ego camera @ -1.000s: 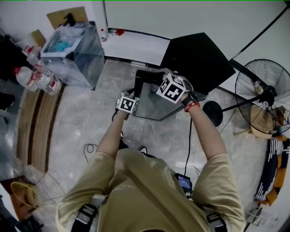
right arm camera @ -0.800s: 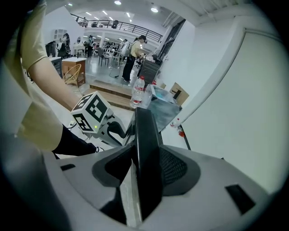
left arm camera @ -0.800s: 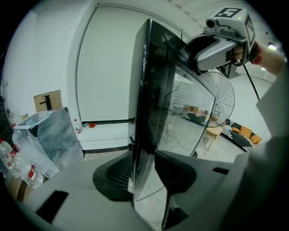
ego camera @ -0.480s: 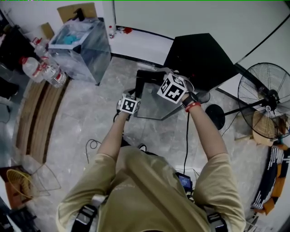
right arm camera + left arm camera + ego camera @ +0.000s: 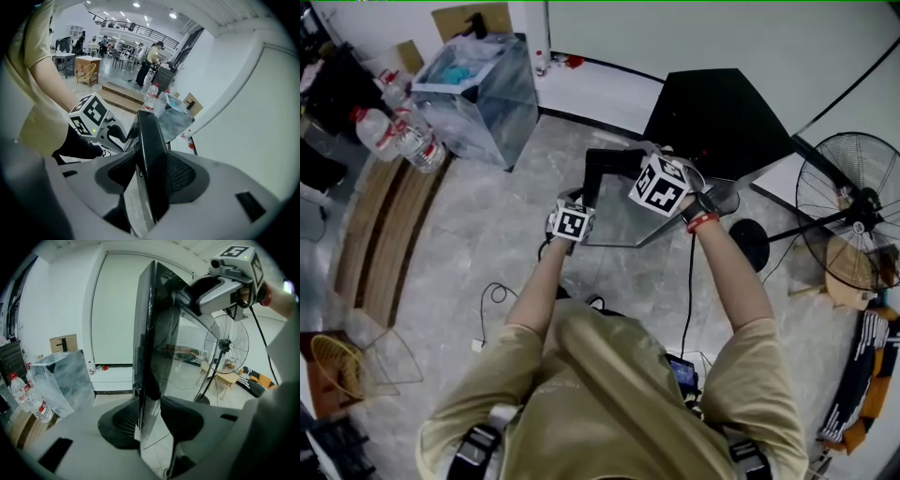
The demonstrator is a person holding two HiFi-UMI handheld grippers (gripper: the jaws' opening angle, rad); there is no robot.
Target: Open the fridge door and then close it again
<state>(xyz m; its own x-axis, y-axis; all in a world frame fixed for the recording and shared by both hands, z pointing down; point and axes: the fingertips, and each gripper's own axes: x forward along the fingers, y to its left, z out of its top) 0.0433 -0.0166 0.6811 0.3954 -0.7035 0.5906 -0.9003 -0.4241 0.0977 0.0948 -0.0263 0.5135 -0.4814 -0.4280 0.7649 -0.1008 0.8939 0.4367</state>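
The left hand-held gripper (image 5: 150, 422) clamps the black-framed glass fridge door (image 5: 619, 214); the right hand-held gripper (image 5: 152, 180), jaws just opening, straddles its edge. Swing smoothly about the hinge.

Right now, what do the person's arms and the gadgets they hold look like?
The left gripper and right gripper are light grey with black ribbed pads; each carries a white cube with black square markers. The person wears a beige short-sleeved shirt and a red wristband on the right wrist. The right gripper's jaws have just been opening, with the fridge door between them.
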